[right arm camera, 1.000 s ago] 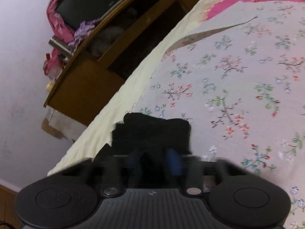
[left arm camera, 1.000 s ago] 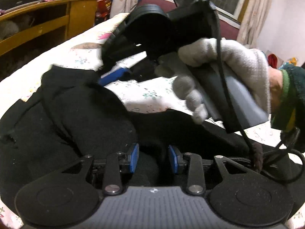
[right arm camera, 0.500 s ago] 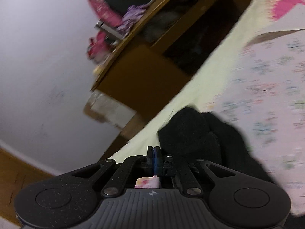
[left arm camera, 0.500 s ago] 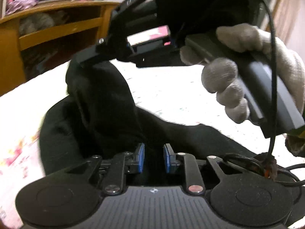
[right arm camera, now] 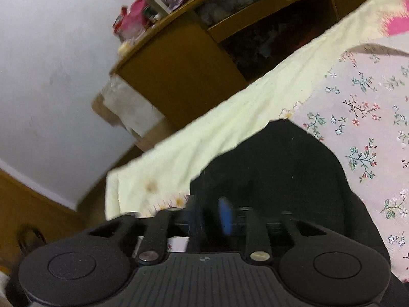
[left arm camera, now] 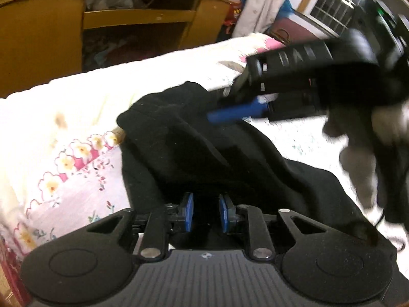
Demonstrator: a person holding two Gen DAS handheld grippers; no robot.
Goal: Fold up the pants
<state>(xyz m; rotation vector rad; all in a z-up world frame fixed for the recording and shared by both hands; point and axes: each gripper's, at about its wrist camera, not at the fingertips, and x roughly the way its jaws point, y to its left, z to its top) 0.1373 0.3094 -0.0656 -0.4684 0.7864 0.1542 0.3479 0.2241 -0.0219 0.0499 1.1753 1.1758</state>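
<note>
- The right gripper (right arm camera: 208,213) had come down from where it was raised half a second before. Its blue pads, pressed together then, now stood apart, though blurred by motion.
- The pair of soft black pants (left arm camera: 204,153) no longer hung in a raised peak. It lay bunched on the floral pink-and-white bed cover (left arm camera: 64,128), near the left edge of the bed, its far end just under the right gripper.
- My reading: the lifted part had been carried over, laid down and let go, so one fold looked placed but not yet smoothed.
- The left gripper (left arm camera: 207,212) kept the same narrow gap as half a second before. Black cloth filled that gap, so it seemed clamped on the near end of the pants.
- Counted: one pair of pants, two grippers, one pale knitted glove (left arm camera: 358,168) holding the right gripper, one bed cover, and one brown wooden shelf unit (left arm camera: 127,15) beyond the bed.
</note>
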